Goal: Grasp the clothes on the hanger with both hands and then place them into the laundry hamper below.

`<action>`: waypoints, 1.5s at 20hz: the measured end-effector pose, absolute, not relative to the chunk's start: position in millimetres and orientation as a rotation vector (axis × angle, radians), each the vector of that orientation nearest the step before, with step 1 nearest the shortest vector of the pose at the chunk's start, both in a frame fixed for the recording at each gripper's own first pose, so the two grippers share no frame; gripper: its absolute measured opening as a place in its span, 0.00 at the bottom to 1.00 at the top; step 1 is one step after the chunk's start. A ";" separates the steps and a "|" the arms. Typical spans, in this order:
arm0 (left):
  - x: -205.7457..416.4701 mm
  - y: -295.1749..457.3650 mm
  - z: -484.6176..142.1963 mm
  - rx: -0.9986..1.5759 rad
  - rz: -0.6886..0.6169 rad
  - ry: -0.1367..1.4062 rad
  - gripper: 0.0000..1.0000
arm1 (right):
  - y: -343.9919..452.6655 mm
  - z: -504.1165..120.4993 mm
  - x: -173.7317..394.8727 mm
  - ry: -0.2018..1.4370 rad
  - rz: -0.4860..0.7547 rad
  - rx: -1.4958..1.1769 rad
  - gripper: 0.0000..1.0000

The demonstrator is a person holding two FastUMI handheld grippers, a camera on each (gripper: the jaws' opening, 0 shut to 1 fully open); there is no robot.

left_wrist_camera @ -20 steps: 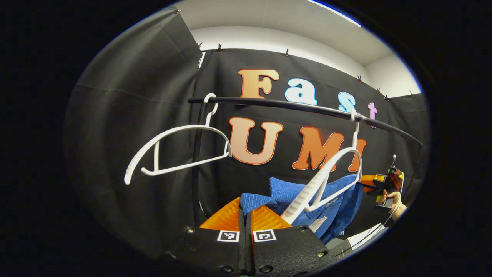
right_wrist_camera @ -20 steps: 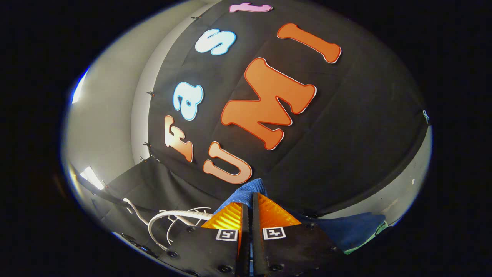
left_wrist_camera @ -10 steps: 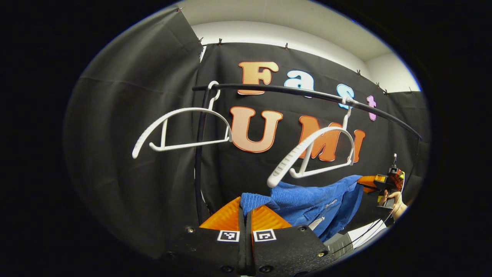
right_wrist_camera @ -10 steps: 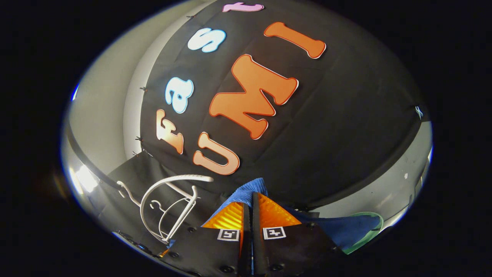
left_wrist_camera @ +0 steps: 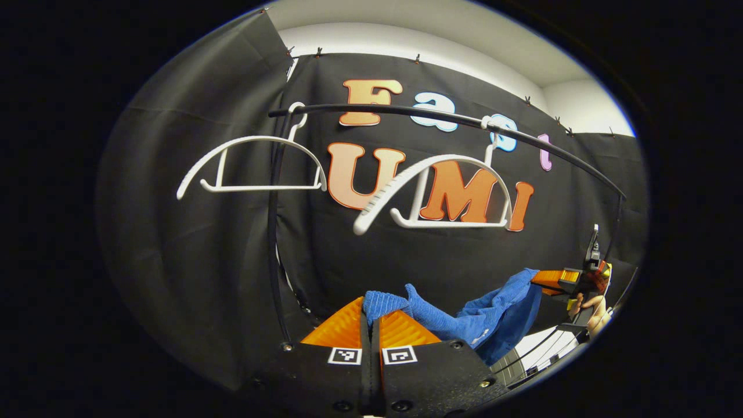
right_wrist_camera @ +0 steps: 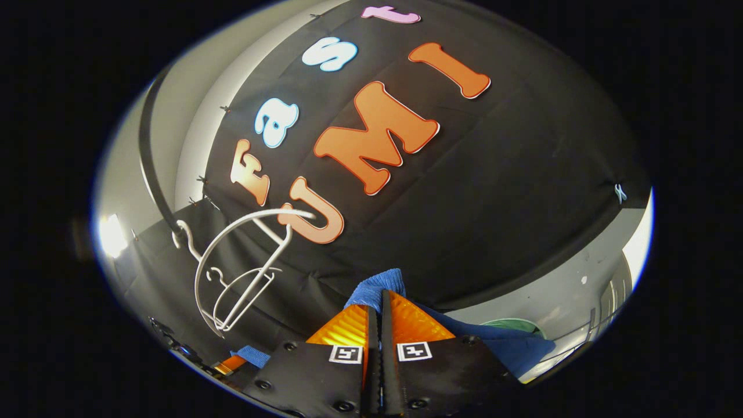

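Two claws, one blue garment (left_wrist_camera: 464, 316) strung between them! The left gripper (left_wrist_camera: 371, 316) is clamped tight on one bunched end, and far off to its right the right gripper (left_wrist_camera: 548, 278) pinches the other. In the right gripper view its fingers (right_wrist_camera: 354, 325) press together on blue cloth. Above the left claw, two bare white hangers (left_wrist_camera: 432, 191) dangle from the black rail (left_wrist_camera: 441, 119).

Staged recording booth, not a real home: black cloth wall (left_wrist_camera: 191, 244) clipped up w/ small clips along top edge, plain white room wall (left_wrist_camera: 406, 49) & ceiling above it. Black clothes rail (left_wrist_camera: 441, 119) w/ two bare white plastic hangers (left_wrist_camera: 255, 165) stands in front as laundry prop.
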State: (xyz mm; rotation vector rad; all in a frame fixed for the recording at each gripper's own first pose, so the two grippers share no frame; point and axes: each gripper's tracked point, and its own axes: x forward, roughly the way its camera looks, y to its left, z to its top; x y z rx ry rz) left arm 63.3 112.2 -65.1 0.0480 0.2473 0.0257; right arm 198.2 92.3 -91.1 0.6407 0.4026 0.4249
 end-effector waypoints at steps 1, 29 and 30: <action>61.8 108.8 -70.4 0.041 0.024 0.258 0.00 | 92.0 -93.7 191.7 0.403 0.419 0.629 0.09; 112.6 -41.1 -255.2 0.107 -0.168 0.555 0.00 | 125.7 -224.9 147.3 0.510 0.288 0.239 0.09; 112.8 -39.6 -263.9 0.101 -0.165 0.574 0.00 | 123.3 -232.7 148.6 0.524 0.279 0.237 0.09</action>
